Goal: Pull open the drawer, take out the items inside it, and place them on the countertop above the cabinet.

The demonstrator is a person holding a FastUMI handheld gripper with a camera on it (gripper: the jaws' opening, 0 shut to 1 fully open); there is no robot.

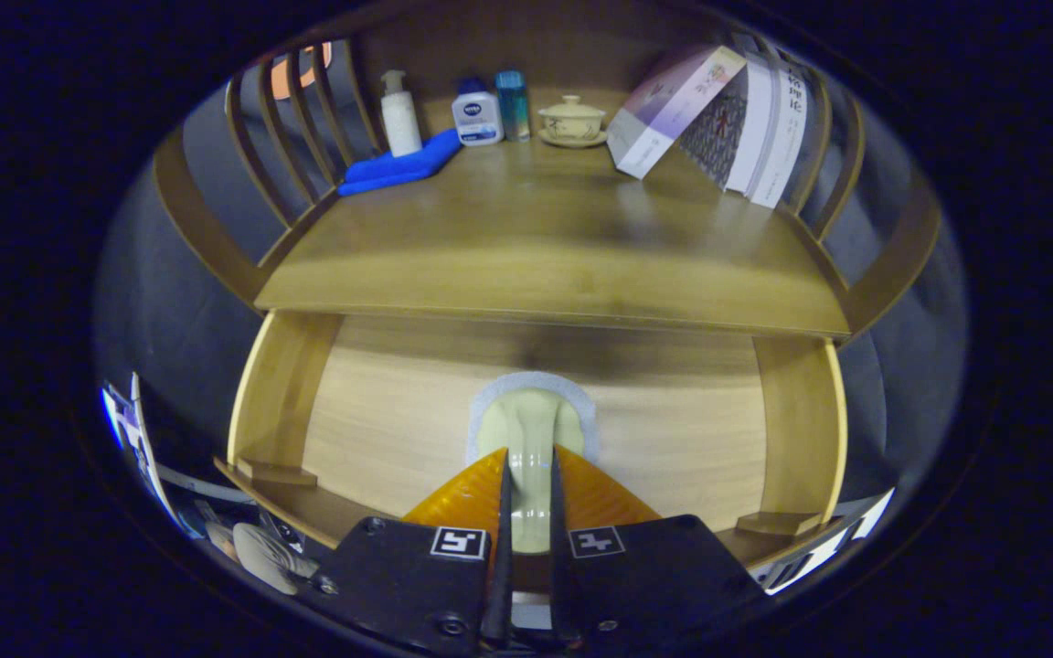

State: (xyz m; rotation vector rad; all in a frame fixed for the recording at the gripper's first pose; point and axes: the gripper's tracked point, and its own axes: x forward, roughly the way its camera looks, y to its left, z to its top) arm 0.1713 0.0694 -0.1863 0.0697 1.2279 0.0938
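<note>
Wooden cabinet fills the scene. Nearest, the gripper [527, 475] has its fingers clenched on a pale green, smooth, rounded item [528, 429] in the open drawer [380, 429]. Beyond, along the countertop's [545, 247] back edge stand a pump bottle [399, 114], lidded cup [571, 121] and leaning books [718, 119].

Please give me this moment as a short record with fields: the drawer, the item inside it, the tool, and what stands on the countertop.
drawer: pulled open, below the countertop
item: pale green object with a grey-white edge, lying on the drawer floor; I cannot tell what it is
tool: tool closed down on the narrow part of the pale green object, which sits between the fingers
countertop: holds a blue cloth, pump bottle, white bottle, teal container, lidded cup on a saucer, leaning books
</note>
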